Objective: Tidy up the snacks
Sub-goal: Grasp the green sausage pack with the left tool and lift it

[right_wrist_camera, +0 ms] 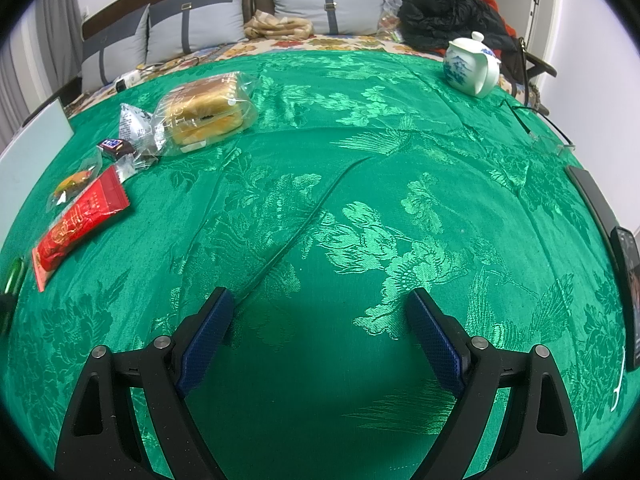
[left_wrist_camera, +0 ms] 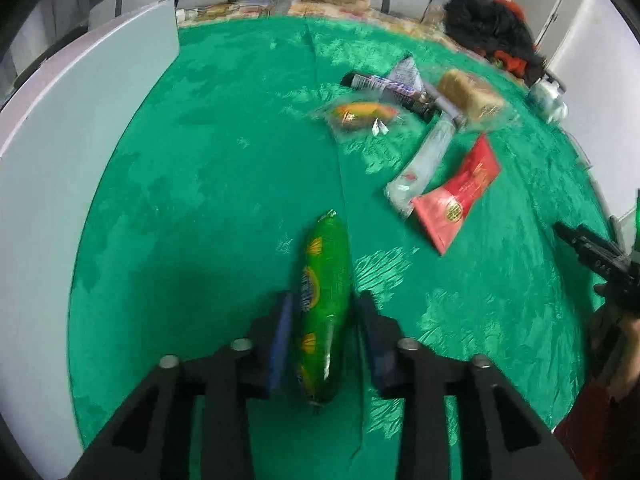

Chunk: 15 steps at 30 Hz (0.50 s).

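Note:
My left gripper (left_wrist_camera: 324,300) is shut on a green sausage-shaped snack pack (left_wrist_camera: 322,292), held lengthwise between the blue pads above the green cloth (left_wrist_camera: 220,160). Ahead to the right lie a red packet (left_wrist_camera: 456,196), a long clear tube pack (left_wrist_camera: 424,160), an orange snack in clear wrap (left_wrist_camera: 360,114), a dark candy bar (left_wrist_camera: 388,90) and a wrapped bread (left_wrist_camera: 470,94). My right gripper (right_wrist_camera: 318,312) is open and empty over bare cloth (right_wrist_camera: 360,160). The wrapped bread (right_wrist_camera: 208,112), the red packet (right_wrist_camera: 76,224) and the orange snack (right_wrist_camera: 74,182) lie to its far left.
A white box (left_wrist_camera: 60,160) stands along the left side of the table. A white and blue teapot (right_wrist_camera: 472,64) stands at the far right. Dark phones (right_wrist_camera: 628,276) and glasses (right_wrist_camera: 548,140) lie at the right edge. Cushions and clothes are behind.

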Each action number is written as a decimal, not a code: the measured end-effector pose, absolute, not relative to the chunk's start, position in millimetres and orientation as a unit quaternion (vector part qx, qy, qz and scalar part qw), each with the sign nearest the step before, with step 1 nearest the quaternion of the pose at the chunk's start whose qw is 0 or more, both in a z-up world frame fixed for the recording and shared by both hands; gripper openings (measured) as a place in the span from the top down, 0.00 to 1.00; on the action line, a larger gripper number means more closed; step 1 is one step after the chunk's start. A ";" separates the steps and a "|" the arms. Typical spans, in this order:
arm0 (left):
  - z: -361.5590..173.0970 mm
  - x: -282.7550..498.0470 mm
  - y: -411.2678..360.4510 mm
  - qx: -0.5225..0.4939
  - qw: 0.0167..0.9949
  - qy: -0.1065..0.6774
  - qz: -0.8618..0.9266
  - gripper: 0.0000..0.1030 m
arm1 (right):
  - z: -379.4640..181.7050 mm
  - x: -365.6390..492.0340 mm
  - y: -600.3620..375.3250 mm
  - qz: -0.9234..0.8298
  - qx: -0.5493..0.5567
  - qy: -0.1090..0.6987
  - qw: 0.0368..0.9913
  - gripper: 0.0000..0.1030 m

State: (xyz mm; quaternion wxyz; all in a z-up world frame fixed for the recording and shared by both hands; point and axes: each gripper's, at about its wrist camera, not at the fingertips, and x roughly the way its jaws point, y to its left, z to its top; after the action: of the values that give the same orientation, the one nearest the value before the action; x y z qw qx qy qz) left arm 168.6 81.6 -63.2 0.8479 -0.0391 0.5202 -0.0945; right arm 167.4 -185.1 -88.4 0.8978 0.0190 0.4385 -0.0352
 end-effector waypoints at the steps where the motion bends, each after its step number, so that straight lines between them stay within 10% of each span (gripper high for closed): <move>1: -65.0 168.9 80.7 -0.036 0.853 0.514 -0.085 0.40 | -88.3 167.4 -185.2 -0.035 0.019 0.439 0.898 0.12; 15: -83.1 171.5 75.2 0.013 0.886 0.463 -0.035 0.00 | -88.5 167.3 -185.2 -0.034 0.021 0.440 0.897 0.11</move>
State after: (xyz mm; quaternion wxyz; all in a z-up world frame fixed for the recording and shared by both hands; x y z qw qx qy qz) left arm 171.5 75.2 -83.1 0.8858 0.0126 0.4626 -0.0349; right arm 167.3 -185.2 -88.5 0.8973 0.0214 0.4396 -0.0338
